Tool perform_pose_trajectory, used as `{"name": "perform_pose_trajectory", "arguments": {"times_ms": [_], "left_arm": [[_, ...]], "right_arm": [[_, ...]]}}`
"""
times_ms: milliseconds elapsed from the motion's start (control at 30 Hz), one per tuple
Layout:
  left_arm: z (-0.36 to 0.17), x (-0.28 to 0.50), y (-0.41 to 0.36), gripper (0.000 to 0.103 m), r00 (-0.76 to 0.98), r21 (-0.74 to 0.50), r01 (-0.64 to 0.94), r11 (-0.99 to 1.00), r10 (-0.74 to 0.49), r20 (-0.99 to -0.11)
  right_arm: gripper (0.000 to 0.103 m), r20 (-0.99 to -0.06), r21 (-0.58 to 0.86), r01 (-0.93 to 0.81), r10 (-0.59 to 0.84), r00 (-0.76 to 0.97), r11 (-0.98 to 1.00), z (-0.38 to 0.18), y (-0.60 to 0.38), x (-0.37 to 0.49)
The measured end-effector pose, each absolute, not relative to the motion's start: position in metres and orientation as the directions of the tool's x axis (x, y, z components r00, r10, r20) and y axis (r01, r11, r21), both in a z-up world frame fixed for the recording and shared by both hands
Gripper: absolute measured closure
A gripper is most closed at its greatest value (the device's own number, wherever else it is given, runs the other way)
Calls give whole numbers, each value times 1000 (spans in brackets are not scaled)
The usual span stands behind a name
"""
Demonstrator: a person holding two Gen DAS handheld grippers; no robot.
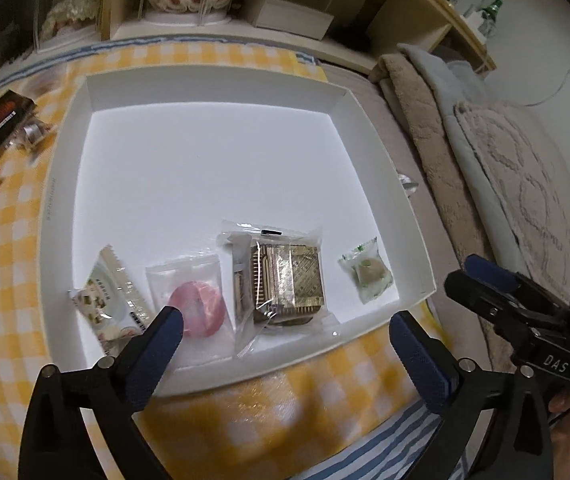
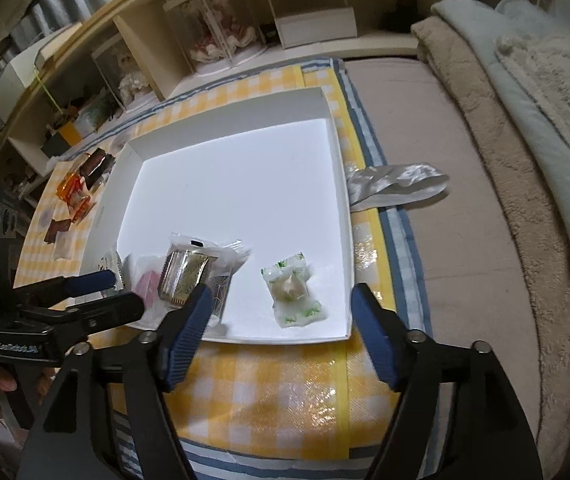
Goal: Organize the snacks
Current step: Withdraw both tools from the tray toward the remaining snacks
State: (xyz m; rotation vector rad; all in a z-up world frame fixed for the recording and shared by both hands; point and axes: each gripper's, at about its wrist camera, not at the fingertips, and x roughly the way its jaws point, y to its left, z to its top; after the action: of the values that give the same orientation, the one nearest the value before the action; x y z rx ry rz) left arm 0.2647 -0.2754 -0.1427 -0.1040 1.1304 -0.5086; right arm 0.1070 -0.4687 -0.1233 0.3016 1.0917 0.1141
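Note:
A white shallow box (image 1: 213, 80) (image 2: 337, 168) lies on a yellow checked cloth. Along its near edge lie several wrapped snacks: a pale printed packet (image 1: 105, 296), a pink round one (image 1: 199, 304), a gold-brown biscuit pack (image 1: 285, 280) (image 2: 189, 268) and a small green-white sweet (image 1: 367, 274) (image 2: 293, 290). My left gripper (image 1: 285, 340) is open and empty above the box's near edge. My right gripper (image 2: 281, 320) is open and empty just before the box, near the green-white sweet. Each gripper shows in the other's view.
More wrapped snacks lie on the cloth left of the box (image 1: 1, 120) (image 2: 81, 184). A crumpled silver wrapper (image 2: 397, 184) lies right of the box. Folded blankets (image 2: 505, 120) lie at the right. A shelf unit with display cases (image 2: 213, 32) stands behind.

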Motion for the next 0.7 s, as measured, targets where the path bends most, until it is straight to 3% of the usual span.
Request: {"name": "perform_pose_trajectory", "arguments": {"times_ms": [233, 700], "left_arm": [[-118, 242, -259, 0, 375, -297, 350, 888, -424, -825], [-49, 195, -215, 0, 481, -229, 393, 891, -411, -775]], "right_arm": [[0, -856, 214, 57, 160, 491, 975, -106, -462, 91], [0, -833, 160, 46, 110, 542, 986, -51, -445, 76]]}}
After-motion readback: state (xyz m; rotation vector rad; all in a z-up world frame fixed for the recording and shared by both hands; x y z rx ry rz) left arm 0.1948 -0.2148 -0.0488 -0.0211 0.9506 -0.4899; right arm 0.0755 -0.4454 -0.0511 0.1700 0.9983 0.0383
